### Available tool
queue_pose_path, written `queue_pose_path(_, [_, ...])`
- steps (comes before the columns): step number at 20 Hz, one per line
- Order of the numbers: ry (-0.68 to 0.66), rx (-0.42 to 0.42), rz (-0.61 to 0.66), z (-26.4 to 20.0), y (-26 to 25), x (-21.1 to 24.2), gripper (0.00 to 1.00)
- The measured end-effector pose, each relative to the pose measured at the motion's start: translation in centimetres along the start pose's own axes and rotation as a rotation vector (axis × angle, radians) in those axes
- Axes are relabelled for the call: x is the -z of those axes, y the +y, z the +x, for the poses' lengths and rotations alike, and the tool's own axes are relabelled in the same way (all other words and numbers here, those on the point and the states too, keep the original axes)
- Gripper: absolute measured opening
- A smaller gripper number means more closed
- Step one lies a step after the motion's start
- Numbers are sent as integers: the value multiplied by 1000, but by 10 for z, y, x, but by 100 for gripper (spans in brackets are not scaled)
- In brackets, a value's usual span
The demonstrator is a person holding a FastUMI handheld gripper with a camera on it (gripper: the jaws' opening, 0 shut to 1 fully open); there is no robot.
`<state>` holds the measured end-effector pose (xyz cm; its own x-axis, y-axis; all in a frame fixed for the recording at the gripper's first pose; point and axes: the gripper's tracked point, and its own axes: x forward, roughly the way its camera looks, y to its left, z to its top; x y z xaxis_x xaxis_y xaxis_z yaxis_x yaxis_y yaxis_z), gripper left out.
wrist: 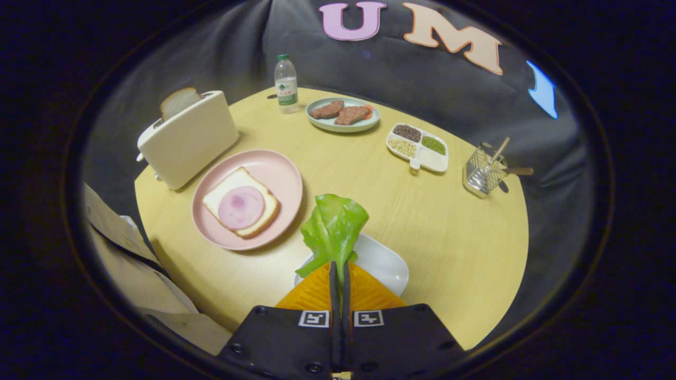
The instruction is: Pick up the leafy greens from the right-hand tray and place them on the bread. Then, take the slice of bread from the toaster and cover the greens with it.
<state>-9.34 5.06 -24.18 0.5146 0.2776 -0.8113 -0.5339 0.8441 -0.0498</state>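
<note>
I have the tool [338, 274] clamped on the leafy greens [332, 232], both fingers pressing the stem, the leaf lifted above the white tray [385, 264]. The bread [240, 203] with its ham slice lies on the pink plate [280, 174], left of that tray. Still to do, by my reckoning: lay the greens there, then fetch the toaster [187, 137] slice [178, 101].

A round pale-wood table [422, 221] stands before the booth's dark, creased cloth wall [422, 89], lit evenly from overhead, its surroundings in shadow.
</note>
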Motion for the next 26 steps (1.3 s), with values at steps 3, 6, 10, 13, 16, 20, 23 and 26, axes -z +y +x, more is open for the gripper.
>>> queue_pose_path(3, [-34, -25, -24, -6, 20, -23, 3])
queue_pose_path(6, [-52, -54, -37, -8, 41, -42, 3])
queue_pose_path(10, [-69, -103, -38, -3, 73, -64, 3])
queue_pose_path(13, [-76, -142, -44, 7, 100, -78, 3])
queue_pose_path(16, [-66, -177, -52, 24, 122, -85, 3])
queue_pose_path(20, [-37, -221, -41, 43, 144, -86, 3])
queue_pose_path(23, [-12, -243, -33, 48, 152, -85, 3])
queue_pose_path(26, [16, -242, -37, 61, 160, -79, 3])
